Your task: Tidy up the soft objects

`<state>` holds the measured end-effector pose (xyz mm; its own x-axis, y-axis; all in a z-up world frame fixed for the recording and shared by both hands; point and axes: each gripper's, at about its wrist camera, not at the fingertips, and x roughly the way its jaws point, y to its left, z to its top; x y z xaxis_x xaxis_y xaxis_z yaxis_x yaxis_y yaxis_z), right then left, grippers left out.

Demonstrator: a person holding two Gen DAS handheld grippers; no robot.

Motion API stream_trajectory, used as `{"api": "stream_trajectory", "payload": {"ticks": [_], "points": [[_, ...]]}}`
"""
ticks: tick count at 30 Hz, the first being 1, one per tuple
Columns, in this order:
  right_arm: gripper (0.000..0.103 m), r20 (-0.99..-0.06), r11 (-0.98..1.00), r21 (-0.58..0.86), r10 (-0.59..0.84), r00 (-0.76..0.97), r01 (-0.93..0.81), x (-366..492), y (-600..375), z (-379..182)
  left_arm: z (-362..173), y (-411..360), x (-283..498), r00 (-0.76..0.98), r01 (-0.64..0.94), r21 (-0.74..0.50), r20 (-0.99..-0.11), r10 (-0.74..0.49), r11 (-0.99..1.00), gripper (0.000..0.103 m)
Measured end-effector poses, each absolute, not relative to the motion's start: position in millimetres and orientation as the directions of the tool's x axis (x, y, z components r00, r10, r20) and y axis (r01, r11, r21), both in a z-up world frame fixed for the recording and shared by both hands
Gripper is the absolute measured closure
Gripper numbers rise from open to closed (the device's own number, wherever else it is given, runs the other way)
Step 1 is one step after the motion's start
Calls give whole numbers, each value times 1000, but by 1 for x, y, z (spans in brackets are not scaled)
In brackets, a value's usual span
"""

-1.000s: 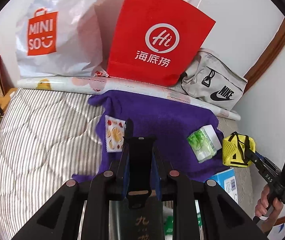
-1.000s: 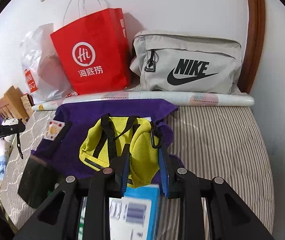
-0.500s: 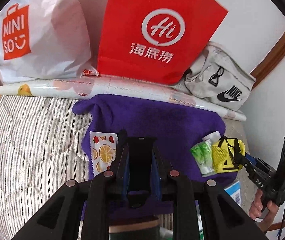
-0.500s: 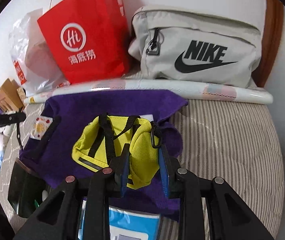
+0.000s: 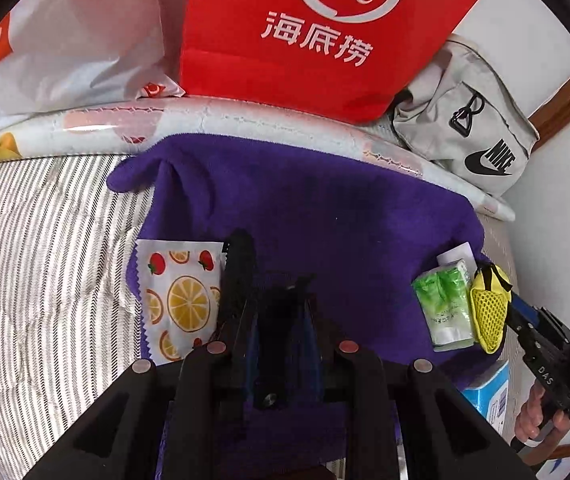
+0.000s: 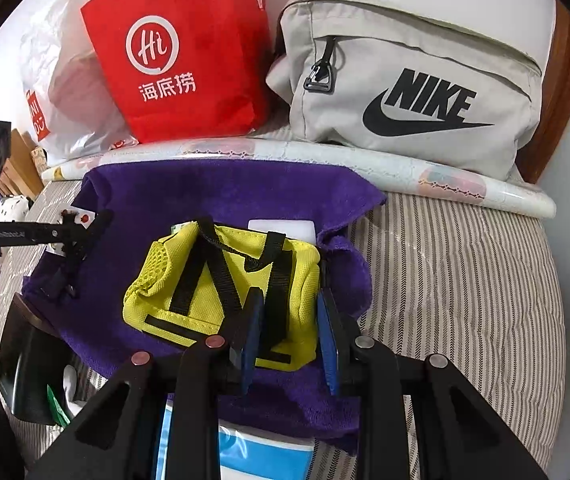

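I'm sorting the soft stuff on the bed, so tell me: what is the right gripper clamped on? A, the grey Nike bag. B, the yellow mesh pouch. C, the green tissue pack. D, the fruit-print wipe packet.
B: in the right wrist view the right gripper has its blue fingers pressed on either side of the yellow mesh pouch, which sits over the purple towel.

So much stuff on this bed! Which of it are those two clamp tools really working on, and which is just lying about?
In the job:
- yellow pouch, clamped by the right hand-held gripper
- dark object in the left hand-held gripper
- purple towel
- fruit-print packet
- green tissue pack

Lying about:
- red paper bag
- grey Nike bag
- white plastic bag
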<state>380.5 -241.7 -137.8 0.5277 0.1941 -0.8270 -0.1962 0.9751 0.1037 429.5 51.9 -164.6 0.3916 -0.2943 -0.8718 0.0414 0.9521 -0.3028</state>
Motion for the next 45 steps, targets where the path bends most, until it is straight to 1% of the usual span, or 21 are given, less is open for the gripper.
{"api": "stream_trajectory", "payload": {"ticks": [2,3,4,6,10,12,22,28,30,33,36,39,45], "points": [[75,-824,974,110,202,530,-199,379,-243,-135,-166,51,432,389,44,-301,-873,-294,952,83],[73,-820,973,113,205,534,-200,379,-244,-133,-166,51,433,385,46,-300,-875,-294,953,83],[68,-817,973,115,208,538,-200,378,-244,-132,-167,51,433,380,44,-298,-878,-292,954,81],[63,-806,973,117,210,554,-199,374,-245,-126,-166,50,432,376,37,-292,-882,-284,956,75],[55,-790,972,115,215,574,-206,364,-245,-116,-158,51,425,393,43,-278,-879,-272,960,74],[54,-784,971,111,217,582,-212,358,-243,-111,-152,50,419,405,47,-265,-876,-261,963,74],[53,-730,966,125,243,639,-224,312,-237,-96,-121,54,365,503,46,-219,-838,-212,975,74],[51,-717,962,156,267,644,-225,280,-238,-90,-105,66,321,584,9,-246,-786,-205,969,74],[51,-725,958,159,276,631,-237,270,-236,-89,-104,68,307,581,-2,-262,-786,-212,965,74],[50,-741,954,154,285,608,-259,253,-230,-91,-104,67,289,555,50,-295,-786,-272,954,74],[50,-758,950,166,294,582,-264,239,-223,-94,-102,62,264,563,70,-240,-792,-237,968,74],[50,-777,944,188,312,546,-272,225,-216,-101,-104,60,243,566,77,-213,-795,-219,974,74],[50,-799,942,146,292,526,-301,194,-193,-110,-120,60,203,542,109,-185,-813,-214,977,74]]}}
